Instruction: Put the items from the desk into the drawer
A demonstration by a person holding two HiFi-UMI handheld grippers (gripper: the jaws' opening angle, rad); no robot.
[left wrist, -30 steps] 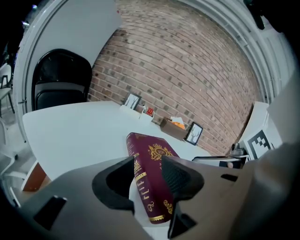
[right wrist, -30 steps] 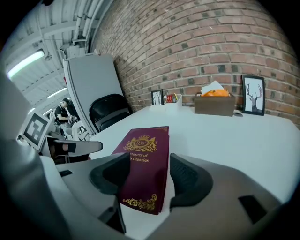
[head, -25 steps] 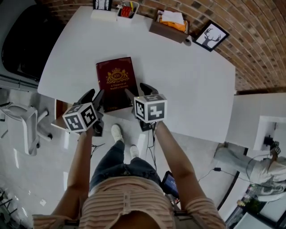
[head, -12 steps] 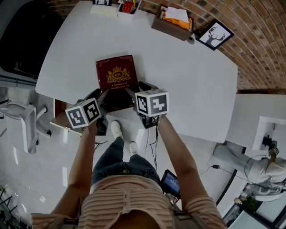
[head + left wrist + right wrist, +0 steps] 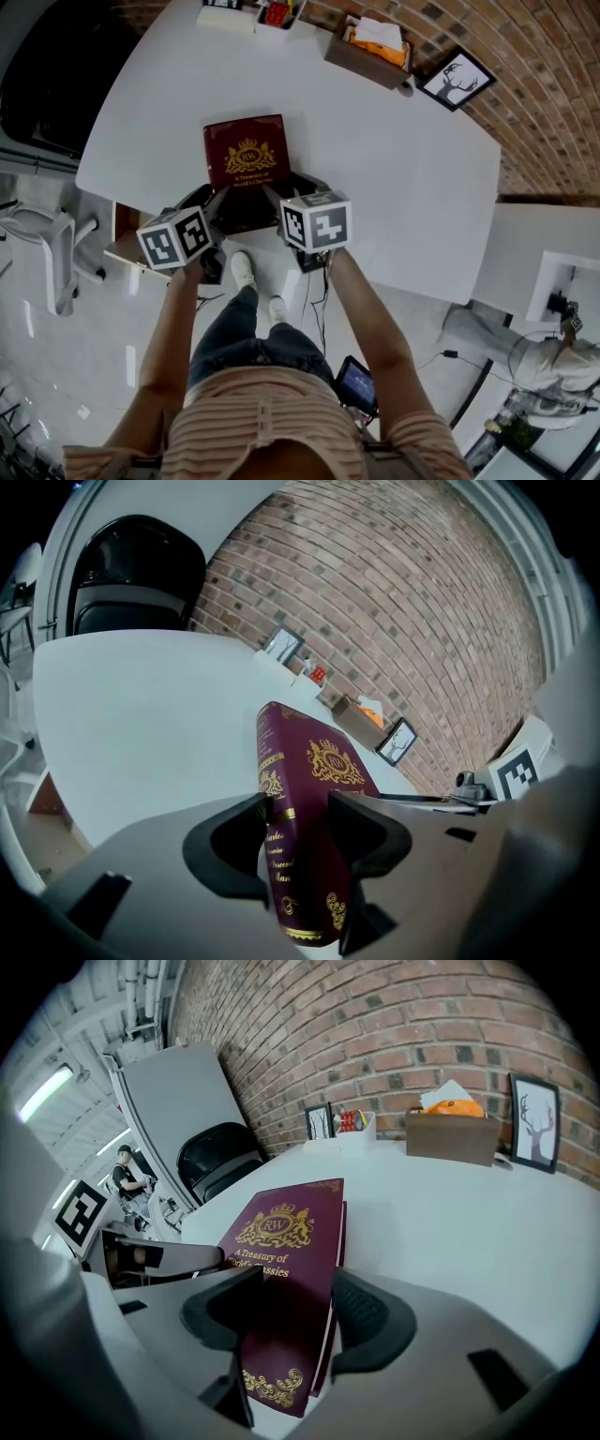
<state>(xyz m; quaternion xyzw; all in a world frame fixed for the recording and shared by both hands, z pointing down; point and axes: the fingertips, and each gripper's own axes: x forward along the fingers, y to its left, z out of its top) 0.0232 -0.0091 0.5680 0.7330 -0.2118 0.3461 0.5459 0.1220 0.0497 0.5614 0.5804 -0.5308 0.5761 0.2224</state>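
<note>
A maroon book (image 5: 246, 159) with gold print lies on the white desk (image 5: 403, 187), its near end at the front edge. My left gripper (image 5: 208, 200) is at the book's near left corner. In the left gripper view its jaws (image 5: 295, 808) are shut across the spine side of the book (image 5: 319, 761). My right gripper (image 5: 289, 187) is at the near right corner. In the right gripper view the book (image 5: 281, 1241) lies between its jaws (image 5: 298, 1288). They have just been closing, and I see no firm press of the pads.
At the desk's far edge stand a brown box (image 5: 367, 52) with orange items, a framed deer picture (image 5: 454, 80) and a small container (image 5: 279, 14). What looks like an open drawer (image 5: 124, 239) shows under the desk's left front. A black chair (image 5: 52, 75) stands at the left.
The left gripper has rolled a little and closed in on the book's near left corner. The right gripper has barely shifted. The book lies where it was.
</note>
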